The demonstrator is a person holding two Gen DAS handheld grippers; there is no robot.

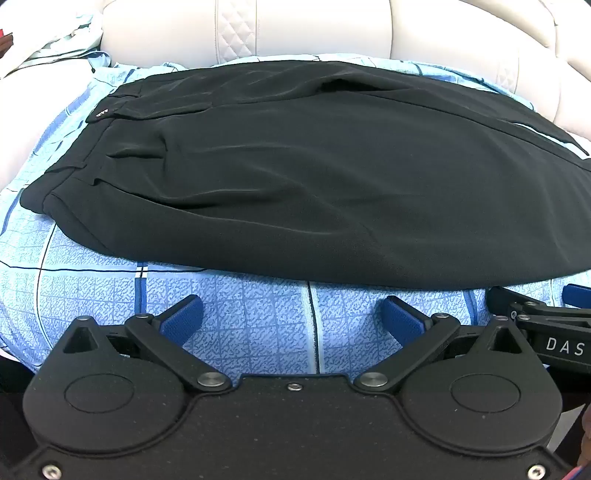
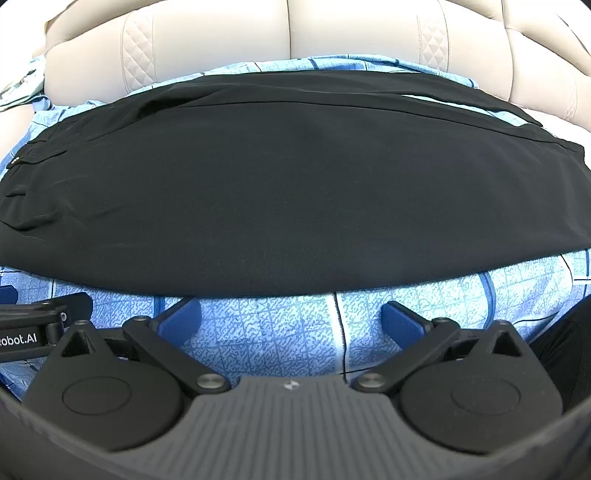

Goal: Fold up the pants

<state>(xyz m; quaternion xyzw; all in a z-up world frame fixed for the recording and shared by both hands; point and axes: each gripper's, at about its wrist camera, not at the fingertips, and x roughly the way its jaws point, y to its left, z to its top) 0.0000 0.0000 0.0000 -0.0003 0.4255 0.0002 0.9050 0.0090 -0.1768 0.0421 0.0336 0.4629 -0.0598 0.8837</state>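
Folding has yet to begin, by the look of it: one pair of black pants (image 1: 314,177) lies flat and sideways across the blue patterned bedsheet (image 1: 258,325), the waistband (image 1: 74,162) to the left, the legs running off to the right, and a padded cream headboard (image 1: 314,29) behind. Both tools hover near the garment's near edge without touching it. The left gripper (image 1: 291,317) has its fingers spread wide with nothing between them, only sheet showing in the gap; the right gripper (image 2: 291,317) is the same, wide apart and empty. To do this step well, I judge each should come down onto the near hem line well apart from the other, one toward the waist and one toward the legs, pinching all layers together so the cloth lifts evenly rather than sagging in the middle. Catching the sheet along with the fabric is the likely slip. Count: one pair of pants, two grippers, one sheet
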